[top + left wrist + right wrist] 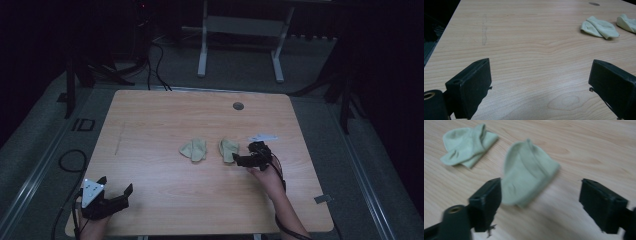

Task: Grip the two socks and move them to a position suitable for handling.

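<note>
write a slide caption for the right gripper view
Open right tongs approach the nearer pale green sock, second sock beyond, on a wooden table.

Two socks lie side by side near the middle of the table [150,115], apart from each other: the left sock [194,149] and the right sock [228,149]. The right gripper [240,160] sits just right of the right sock, jaws spread. A slip of paper [263,137] lies behind that gripper. The left gripper [116,186] rests at the near left corner, well apart from both socks. A round hole [238,106] lies toward the far edge.
</note>
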Motion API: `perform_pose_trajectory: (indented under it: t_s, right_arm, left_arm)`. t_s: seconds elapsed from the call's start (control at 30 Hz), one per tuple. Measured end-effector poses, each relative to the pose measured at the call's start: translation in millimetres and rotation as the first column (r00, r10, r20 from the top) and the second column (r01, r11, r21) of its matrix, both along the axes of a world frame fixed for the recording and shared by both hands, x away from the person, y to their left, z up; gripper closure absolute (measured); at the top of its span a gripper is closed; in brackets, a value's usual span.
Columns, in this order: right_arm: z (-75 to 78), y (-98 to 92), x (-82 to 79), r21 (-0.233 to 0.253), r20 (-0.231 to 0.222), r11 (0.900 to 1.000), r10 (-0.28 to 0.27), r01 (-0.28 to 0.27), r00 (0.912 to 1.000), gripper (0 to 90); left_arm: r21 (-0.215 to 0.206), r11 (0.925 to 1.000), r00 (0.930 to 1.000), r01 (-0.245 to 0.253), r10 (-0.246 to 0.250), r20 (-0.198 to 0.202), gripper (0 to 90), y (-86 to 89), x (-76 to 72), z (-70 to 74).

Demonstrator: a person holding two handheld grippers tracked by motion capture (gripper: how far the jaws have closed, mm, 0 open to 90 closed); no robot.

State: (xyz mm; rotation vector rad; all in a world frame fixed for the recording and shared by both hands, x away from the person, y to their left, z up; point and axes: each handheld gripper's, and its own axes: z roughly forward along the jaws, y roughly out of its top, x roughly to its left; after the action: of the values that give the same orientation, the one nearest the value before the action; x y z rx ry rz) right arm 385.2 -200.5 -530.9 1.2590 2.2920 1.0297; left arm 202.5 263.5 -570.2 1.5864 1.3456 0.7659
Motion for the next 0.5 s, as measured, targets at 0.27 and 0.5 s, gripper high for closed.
perform_pose_trajectory:
  t_s: [0.27,0.5]
  right_arm:
    - [-8.4,36.1,26.1,-0.075,-0.003,0.997,0.028,-0.028,0.9996,32.2]
    - [-23.7,55.3,37.2,-0.172,-0.029,0.984,0.05,-0.054,0.9983,38.5]
  left_arm:
    - [-0.005,0.9999,0.9999,0.015,-0.015,-0.002,4.4,0.6,0.7,-0.4]
    - [-0.016,0.9998,0.9999,0.014,-0.014,-0.003,4.5,1.8,0.5,-0.8]
